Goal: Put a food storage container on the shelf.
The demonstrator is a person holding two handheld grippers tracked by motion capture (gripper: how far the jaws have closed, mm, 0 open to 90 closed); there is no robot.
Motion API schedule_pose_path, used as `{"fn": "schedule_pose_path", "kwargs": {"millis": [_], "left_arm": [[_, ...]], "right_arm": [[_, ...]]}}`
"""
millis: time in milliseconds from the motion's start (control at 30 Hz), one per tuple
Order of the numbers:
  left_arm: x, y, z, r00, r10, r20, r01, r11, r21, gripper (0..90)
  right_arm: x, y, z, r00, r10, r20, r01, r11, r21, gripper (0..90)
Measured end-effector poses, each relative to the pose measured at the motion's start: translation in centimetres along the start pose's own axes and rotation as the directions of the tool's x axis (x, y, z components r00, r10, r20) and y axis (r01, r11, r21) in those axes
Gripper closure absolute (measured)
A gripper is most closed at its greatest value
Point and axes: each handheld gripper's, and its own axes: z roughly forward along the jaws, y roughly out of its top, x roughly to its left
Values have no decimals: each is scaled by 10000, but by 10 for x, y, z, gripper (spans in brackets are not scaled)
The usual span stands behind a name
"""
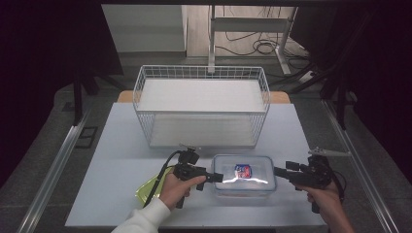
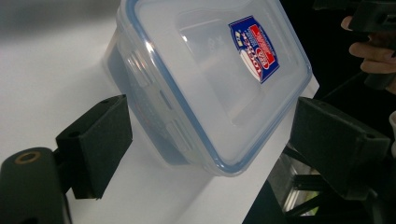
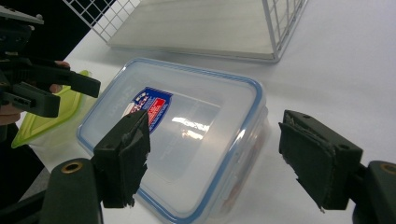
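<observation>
Two claws flanking one clear lidded box [image 1: 245, 174] on the bench [image 1: 121, 160].

Left claw [image 2: 205, 140] spread wide, jaws either side of the box's near corner, not touching it; right claw [image 3: 212, 158] likewise wide, box lying between and just beyond its jaws, untouched. Blue-rimmed lid with a red-and-blue label [image 3: 152, 105] facing up. Yellow-green lid [image 3: 56, 116] beyond the box from the right claw, beside the left hand [image 1: 177, 187]. White wire basket [image 1: 201, 104] farther off, past both claws.
</observation>
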Motion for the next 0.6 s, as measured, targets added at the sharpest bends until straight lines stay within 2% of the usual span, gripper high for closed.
{"fn": "schedule_pose_path", "kwargs": {"millis": [133, 267, 433, 600], "left_arm": [[4, 2, 5, 9993, -287, 254, 282, 9994, 182, 128], [7, 0, 3, 9991, -369, 231, 365, 9992, 168, 127], [7, -1, 6, 9998, -157, 98, 152, 9991, 407, 126], [8, 0, 15, 9992, -344, 190, 334, 9982, 503, 128]], "right_arm": [[-2, -1, 0, 10000, 54, 42, -54, 10000, -39, 252], [-4, -1, -2, 9999, 104, 43, -104, 9999, -78, 257], [-5, -1, 0, 9999, 92, 97, -91, 9999, -58, 258], [-5, -1, 1, 9999, 91, 135, -91, 9999, -49, 266]]}}
